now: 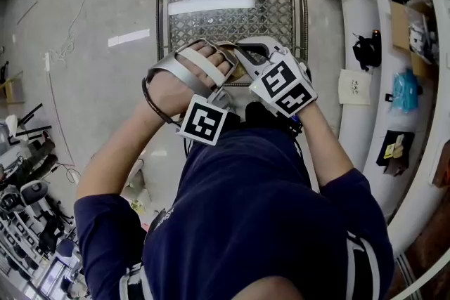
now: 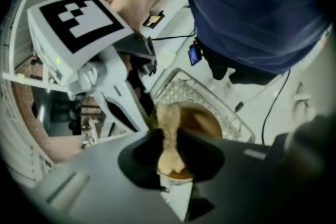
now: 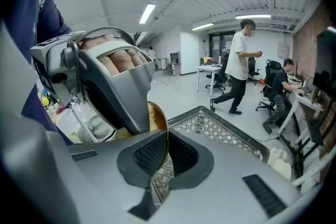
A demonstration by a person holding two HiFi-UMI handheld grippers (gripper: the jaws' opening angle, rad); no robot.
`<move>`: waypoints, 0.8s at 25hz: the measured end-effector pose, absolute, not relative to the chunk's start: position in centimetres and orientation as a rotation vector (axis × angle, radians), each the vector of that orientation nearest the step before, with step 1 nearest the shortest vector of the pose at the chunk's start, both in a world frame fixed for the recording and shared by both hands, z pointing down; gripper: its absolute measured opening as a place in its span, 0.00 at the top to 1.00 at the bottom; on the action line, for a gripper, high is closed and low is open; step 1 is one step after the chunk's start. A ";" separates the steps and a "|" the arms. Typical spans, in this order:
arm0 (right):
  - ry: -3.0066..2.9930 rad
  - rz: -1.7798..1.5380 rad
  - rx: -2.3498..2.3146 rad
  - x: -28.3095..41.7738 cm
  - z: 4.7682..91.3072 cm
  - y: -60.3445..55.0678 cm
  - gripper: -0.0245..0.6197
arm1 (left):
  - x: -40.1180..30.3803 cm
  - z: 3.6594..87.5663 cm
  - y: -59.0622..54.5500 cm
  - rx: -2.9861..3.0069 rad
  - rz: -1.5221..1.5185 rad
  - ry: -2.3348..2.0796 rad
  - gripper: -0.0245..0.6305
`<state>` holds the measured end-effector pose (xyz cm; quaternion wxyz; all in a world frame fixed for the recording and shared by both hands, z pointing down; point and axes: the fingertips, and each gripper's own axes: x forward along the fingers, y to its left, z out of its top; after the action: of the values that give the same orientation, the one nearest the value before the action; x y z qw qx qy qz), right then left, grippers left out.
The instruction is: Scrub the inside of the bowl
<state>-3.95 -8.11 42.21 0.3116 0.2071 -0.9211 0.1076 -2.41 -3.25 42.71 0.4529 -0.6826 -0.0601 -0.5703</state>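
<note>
A brown bowl (image 1: 240, 71) is held up on edge over a wire mesh basket (image 1: 232, 3), between my two grippers. My left gripper (image 2: 169, 153) is shut on a tan scrubbing pad (image 2: 168, 136), which reaches into the bowl's (image 2: 202, 120) brown hollow. My right gripper (image 3: 167, 152) is shut on the bowl's thin golden rim (image 3: 157, 119). In the head view the left gripper (image 1: 219, 65) and the right gripper (image 1: 254, 58) meet at the bowl, which is mostly hidden by the hands and marker cubes.
The basket's mesh (image 3: 220, 131) lies just below both jaws. White curved tables (image 1: 362, 31) with small items stand at the right. Tools and cables (image 1: 28, 172) lie on the floor at left. One person walks (image 3: 241, 65) and another sits (image 3: 283, 86) far off.
</note>
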 end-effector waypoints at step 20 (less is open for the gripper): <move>-2.571 0.756 0.867 0.2 40.3 -10.8 0.94 | -1.0 39.2 -1.5 -2.837 -1.118 0.506 0.85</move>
<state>0.19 -10.76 40.34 0.1618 0.3038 -0.9007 0.2650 -1.04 -1.47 39.23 0.0251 -0.9175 0.1636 -0.3616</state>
